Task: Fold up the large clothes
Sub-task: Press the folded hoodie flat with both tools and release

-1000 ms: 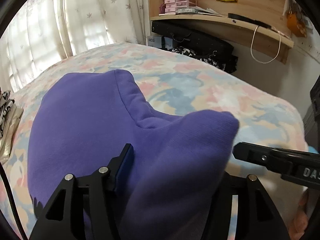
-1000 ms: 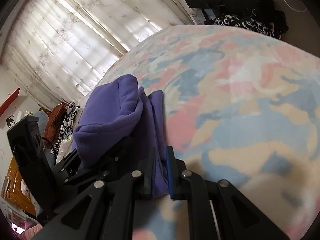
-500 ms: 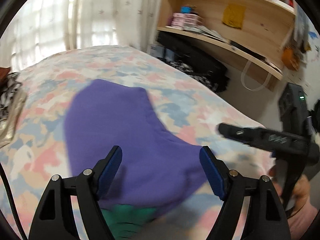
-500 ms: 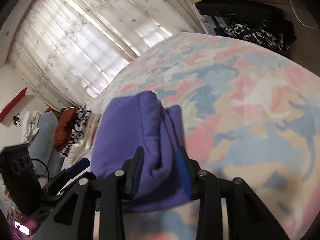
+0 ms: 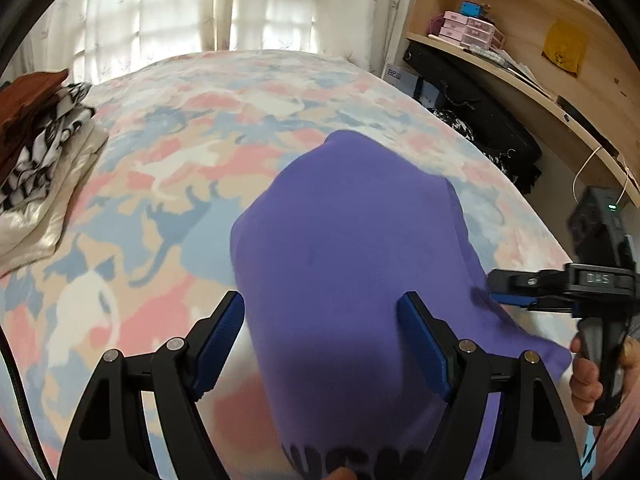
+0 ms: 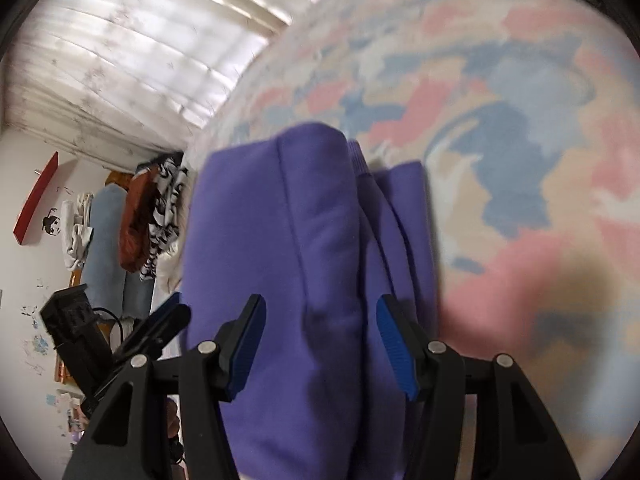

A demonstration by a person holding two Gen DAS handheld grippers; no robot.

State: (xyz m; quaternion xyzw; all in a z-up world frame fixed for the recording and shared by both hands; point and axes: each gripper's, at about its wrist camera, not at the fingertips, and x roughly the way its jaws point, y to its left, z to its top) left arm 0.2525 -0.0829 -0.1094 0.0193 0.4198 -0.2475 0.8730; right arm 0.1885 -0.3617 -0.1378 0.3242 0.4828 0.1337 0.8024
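A purple sweatshirt (image 5: 352, 248) lies folded in a thick bundle on the patterned bed (image 5: 168, 168). My left gripper (image 5: 320, 320) is open, its jaws spread wide on either side of the bundle's near end, not clamping it. My right gripper (image 6: 318, 330) is open too, its blue pads either side of the stacked purple folds (image 6: 280, 240). The right gripper also shows in the left wrist view (image 5: 516, 292) at the bundle's right edge, held by a hand. The left gripper shows in the right wrist view (image 6: 160, 324) at lower left.
A pile of folded clothes (image 5: 36, 136) sits on the bed's left edge, also in the right wrist view (image 6: 156, 212). Wooden shelves (image 5: 520, 68) and dark bags (image 5: 480, 116) stand to the right. Curtained windows (image 5: 180, 12) lie beyond the bed.
Both grippers have let go of the purple sweatshirt and opened wide. The bundle has dropped flat onto the bed and both grippers have drawn back a little.
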